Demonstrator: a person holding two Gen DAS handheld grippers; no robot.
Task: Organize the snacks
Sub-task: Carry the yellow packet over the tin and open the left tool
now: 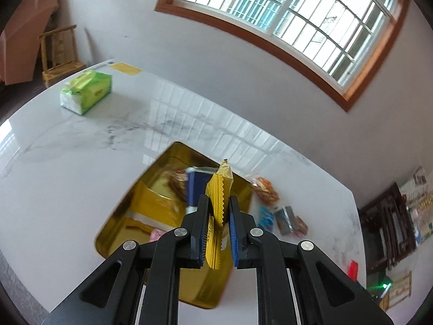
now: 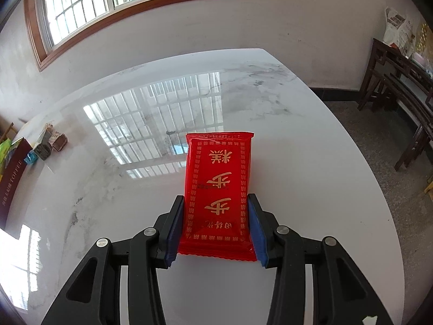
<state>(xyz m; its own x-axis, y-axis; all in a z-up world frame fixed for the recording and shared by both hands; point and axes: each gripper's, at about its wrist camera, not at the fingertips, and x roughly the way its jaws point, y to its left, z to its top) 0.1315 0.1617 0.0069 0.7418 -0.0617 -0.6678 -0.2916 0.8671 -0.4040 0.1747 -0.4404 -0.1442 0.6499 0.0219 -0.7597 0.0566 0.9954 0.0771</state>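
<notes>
Left gripper (image 1: 218, 211) is over the gold tray (image 1: 119, 216) w/ a gold foil packet (image 1: 217, 189) standing edge-on between the jaws; there's a visible gap on the blue pad side, so tbh can't tell if it's actually clamped or just leaning on one finger; if it's loose it prob flops out before it's lined up, and could land on the marble table (image 1: 81, 162) instead of in the tray. The tray already holds a blue pack (image 1: 196, 189) and a few blurry snacks, so a drop from up here might bounce off those; more loose snacks (image 1: 281, 214) sit just beside the tray's right edge.

Right gripper (image 2: 216, 216) has the red packet (image 2: 217, 187) between its pads, both pads touching the packet's long edges, looks clamped on it; only the side seams are pinched tho, and it's a soft wrapper, so it could buckle or slide out w/ a quick swing; squeezing harder prob crushes the cake inside. The tray isn't visible from this side, so it's a long carry imo.
</notes>
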